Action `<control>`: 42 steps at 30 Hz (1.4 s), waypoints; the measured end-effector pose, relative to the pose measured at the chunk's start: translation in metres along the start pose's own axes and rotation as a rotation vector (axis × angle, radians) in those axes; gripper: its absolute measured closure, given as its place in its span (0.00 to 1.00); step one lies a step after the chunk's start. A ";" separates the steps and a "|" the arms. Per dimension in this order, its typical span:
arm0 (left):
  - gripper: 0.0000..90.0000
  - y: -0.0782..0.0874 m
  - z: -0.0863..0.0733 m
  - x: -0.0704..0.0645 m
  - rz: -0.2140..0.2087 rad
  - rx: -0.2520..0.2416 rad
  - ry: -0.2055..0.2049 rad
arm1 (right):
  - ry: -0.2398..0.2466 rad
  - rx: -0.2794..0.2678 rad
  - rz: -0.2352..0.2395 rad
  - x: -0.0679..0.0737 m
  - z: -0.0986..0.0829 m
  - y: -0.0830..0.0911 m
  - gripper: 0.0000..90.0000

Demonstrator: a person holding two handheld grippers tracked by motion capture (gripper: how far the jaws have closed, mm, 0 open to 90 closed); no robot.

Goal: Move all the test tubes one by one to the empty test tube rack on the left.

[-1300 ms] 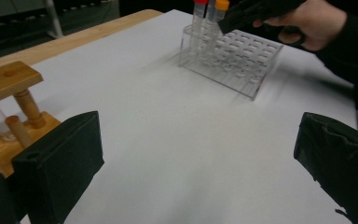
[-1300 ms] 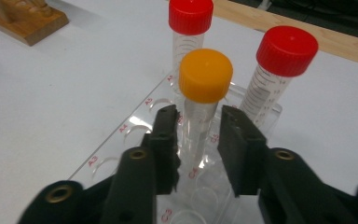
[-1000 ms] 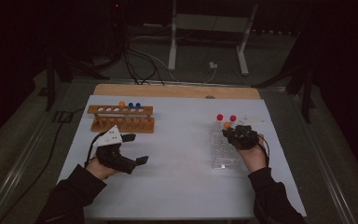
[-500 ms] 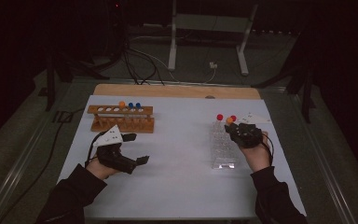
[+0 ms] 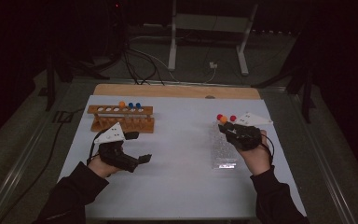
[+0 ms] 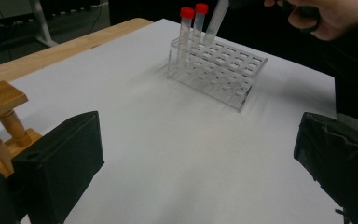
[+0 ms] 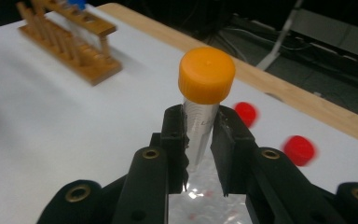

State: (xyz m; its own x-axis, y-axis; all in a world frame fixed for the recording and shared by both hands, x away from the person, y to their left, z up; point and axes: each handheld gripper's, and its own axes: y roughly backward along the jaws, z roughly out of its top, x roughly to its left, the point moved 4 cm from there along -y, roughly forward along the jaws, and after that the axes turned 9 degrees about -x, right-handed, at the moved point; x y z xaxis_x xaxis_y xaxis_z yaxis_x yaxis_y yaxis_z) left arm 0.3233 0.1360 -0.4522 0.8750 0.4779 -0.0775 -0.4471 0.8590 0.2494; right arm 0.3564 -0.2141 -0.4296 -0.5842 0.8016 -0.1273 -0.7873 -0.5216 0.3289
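My right gripper [image 7: 199,140] is shut on a clear tube with an orange cap [image 7: 206,74], held above the far end of the clear plastic rack [image 5: 223,149]. Two red-capped tubes [image 6: 187,28] stand in that rack's far row, and the held tube [image 6: 214,21] hangs tilted just beside them. My left gripper [image 5: 139,147] rests open over the white mat, its jaws wide apart with nothing between them. A wooden rack [image 5: 121,117] behind it carries one orange-capped and two blue-capped tubes [image 5: 134,106].
The white mat [image 5: 182,154] covers the table, with a wooden strip [image 5: 177,91] along its far edge. Cables and metal stand legs [image 5: 172,37] lie on the floor beyond. Bare mat stretches between the two racks.
My right gripper has shifted slightly toward the far end of the clear rack with the orange-capped tube. The left gripper has stayed put.
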 end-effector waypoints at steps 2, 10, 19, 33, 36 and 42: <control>0.02 -0.002 0.002 -0.002 -0.005 0.004 -0.008 | -0.004 0.002 0.033 0.008 -0.001 -0.002 0.84; 0.02 -0.008 0.008 -0.007 -0.027 0.001 -0.015 | 0.032 0.026 0.127 0.042 -0.007 -0.007 0.84; 0.03 -0.019 0.017 -0.015 -0.065 -0.001 -0.030 | 0.049 0.054 0.219 0.074 -0.014 -0.013 0.84; 0.05 -0.045 0.031 -0.037 -0.149 -0.012 -0.063 | 0.066 0.078 0.304 0.103 -0.019 -0.018 0.84; 0.07 -0.050 0.032 -0.042 -0.167 -0.013 -0.072 | 0.066 0.076 0.314 0.106 -0.018 -0.017 0.84; 0.18 -0.059 0.033 -0.048 -0.186 -0.014 -0.094 | 0.068 0.081 0.330 0.111 -0.019 -0.018 0.84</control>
State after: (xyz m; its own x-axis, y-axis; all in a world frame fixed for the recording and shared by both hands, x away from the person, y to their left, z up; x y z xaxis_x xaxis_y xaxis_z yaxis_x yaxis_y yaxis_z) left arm 0.3139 0.0567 -0.4309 0.9558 0.2925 -0.0304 -0.2785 0.9335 0.2258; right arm 0.3022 -0.1217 -0.4676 -0.8184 0.5712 -0.0627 -0.5373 -0.7220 0.4359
